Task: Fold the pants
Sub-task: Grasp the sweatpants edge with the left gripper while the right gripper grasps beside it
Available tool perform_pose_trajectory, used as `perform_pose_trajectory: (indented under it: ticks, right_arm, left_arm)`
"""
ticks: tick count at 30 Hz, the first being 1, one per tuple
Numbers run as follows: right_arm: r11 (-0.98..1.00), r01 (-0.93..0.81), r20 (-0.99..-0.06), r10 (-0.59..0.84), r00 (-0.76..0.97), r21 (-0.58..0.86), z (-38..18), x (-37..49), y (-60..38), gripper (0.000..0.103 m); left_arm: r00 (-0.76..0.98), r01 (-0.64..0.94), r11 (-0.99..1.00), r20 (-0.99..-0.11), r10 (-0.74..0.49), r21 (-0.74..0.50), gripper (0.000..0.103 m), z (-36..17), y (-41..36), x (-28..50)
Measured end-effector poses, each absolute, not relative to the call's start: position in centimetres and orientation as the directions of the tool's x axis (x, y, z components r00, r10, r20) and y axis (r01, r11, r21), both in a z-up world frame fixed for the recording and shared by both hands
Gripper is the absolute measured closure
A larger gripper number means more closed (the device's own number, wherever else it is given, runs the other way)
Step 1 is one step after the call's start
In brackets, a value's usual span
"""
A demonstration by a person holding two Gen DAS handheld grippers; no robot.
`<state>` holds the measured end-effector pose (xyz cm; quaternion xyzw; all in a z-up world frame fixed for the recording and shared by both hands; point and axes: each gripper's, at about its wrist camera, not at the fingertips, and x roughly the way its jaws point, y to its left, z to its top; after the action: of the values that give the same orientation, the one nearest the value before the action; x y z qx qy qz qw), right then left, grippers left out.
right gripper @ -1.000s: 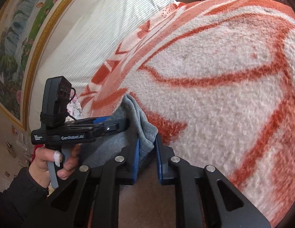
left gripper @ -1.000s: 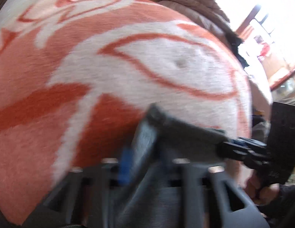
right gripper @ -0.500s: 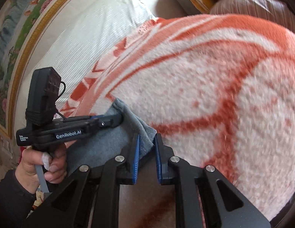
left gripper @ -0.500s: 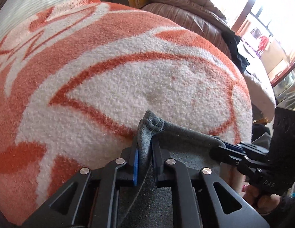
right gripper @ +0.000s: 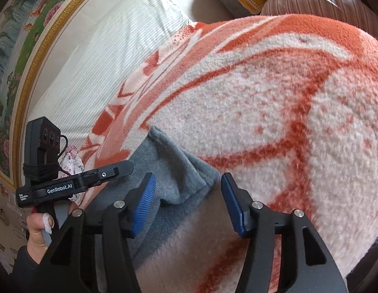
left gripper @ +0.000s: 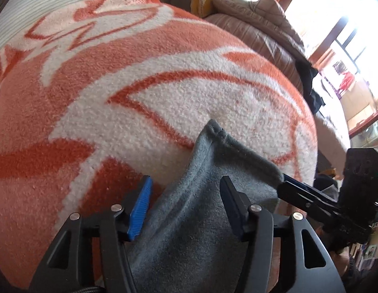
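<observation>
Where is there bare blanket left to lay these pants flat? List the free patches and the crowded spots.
Free: the orange-and-white blanket beyond the grey pants, up to the striped white cushion and brown bedding. Crowded: the near edge, where the left gripper and right gripper stand open over the pants.

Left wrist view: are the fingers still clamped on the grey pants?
No: the left gripper has just been opening, and its fingers stand apart from the grey pants lying loose between them.
</observation>
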<state>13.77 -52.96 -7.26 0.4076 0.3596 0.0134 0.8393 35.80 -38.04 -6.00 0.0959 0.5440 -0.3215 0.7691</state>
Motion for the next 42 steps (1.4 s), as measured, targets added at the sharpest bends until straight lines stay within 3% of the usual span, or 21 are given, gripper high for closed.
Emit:
perform_pose_trajectory:
  ticks: [4, 9, 11, 12, 13, 14, 15, 17, 24, 34, 42]
  right_arm:
    - [0.633, 0.269, -0.574, 0.340, 0.745, 0.726, -7.5, 13.4, -52.5, 0.045]
    - [0.625, 0.259, -0.566, 0.360, 0.742, 0.737, -7.6, 14.0, -51.6, 0.045]
    - [0.628, 0.253, -0.562, 0.358, 0.746, 0.736, -7.6, 14.3, -51.2, 0.046]
    - [0.628, 0.251, -0.559, 0.356, 0.749, 0.736, -7.7, 14.4, -51.2, 0.051]
    - [0.627, 0.252, -0.557, 0.354, 0.751, 0.737, -7.8, 14.5, -51.2, 0.055]
    - [0.624, 0.256, -0.558, 0.351, 0.752, 0.738, -8.0, 14.5, -51.3, 0.068]
    - [0.620, 0.262, -0.558, 0.348, 0.753, 0.740, -8.1, 14.5, -51.5, 0.083]
    - [0.595, 0.263, -0.544, 0.361, 0.757, 0.760, -8.6, 14.2, -51.9, 0.085]
    - [0.620, 0.257, -0.542, 0.329, 0.773, 0.742, -7.4, 13.5, -51.7, 0.088]
    - [0.639, 0.088, -0.422, 0.392, 0.817, 0.764, -1.1, 13.1, -49.0, 0.088]
    - [0.635, -0.073, -0.334, 0.496, 0.802, 0.769, 3.6, 12.6, -43.5, 0.088]
  left_arm:
    - [0.184, 0.597, 0.783, -0.920, -0.346, -0.176, 0.045, -8.1, -39.6, 36.5]
    - [0.170, 0.563, 0.791, -0.903, -0.394, -0.239, 0.045, -8.5, -39.2, 37.5]
    - [0.179, 0.567, 0.789, -0.899, -0.400, -0.237, 0.054, -8.5, -39.3, 37.5]
    - [0.184, 0.577, 0.782, -0.896, -0.405, -0.235, 0.058, -8.5, -39.5, 37.3]
    - [0.179, 0.578, 0.777, -0.891, -0.418, -0.249, 0.070, -8.4, -39.7, 37.3]
    - [0.168, 0.576, 0.773, -0.887, -0.431, -0.266, 0.079, -8.4, -39.9, 37.3]
    - [0.167, 0.571, 0.773, -0.883, -0.438, -0.276, 0.081, -8.3, -40.1, 37.2]
    - [0.167, 0.571, 0.771, -0.879, -0.446, -0.283, 0.090, -8.1, -40.7, 37.0]
    - [0.184, 0.535, 0.775, -0.849, -0.495, -0.336, 0.094, -7.9, -40.1, 36.6]
    - [0.230, 0.545, 0.710, -0.735, -0.638, -0.445, 0.096, -2.5, -35.0, 33.5]
    - [0.342, 0.505, 0.703, -0.632, -0.695, -0.500, 0.096, 2.6, -26.6, 30.0]
